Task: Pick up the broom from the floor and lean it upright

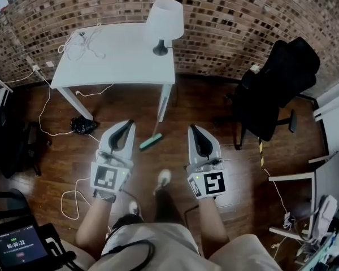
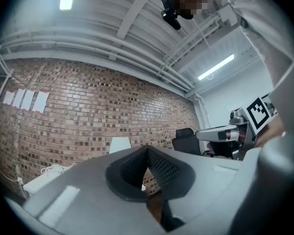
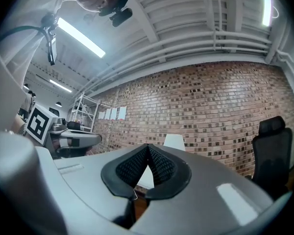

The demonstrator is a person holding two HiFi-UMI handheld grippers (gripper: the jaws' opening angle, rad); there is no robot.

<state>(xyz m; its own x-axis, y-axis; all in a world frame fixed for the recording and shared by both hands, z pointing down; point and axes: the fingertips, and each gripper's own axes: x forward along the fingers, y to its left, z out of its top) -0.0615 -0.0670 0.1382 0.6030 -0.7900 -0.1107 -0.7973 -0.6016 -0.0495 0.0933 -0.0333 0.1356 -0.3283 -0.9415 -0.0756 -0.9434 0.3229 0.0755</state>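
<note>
The broom point(image 1: 151, 143) lay just beyond, between my left tongs point(image 1: 127, 124) and right tongs point(image 1: 192, 128) (both closed, empty), nearer the left.

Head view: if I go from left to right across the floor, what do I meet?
Small black bundle → left gripper → broom → right gripper → black chair.
</note>
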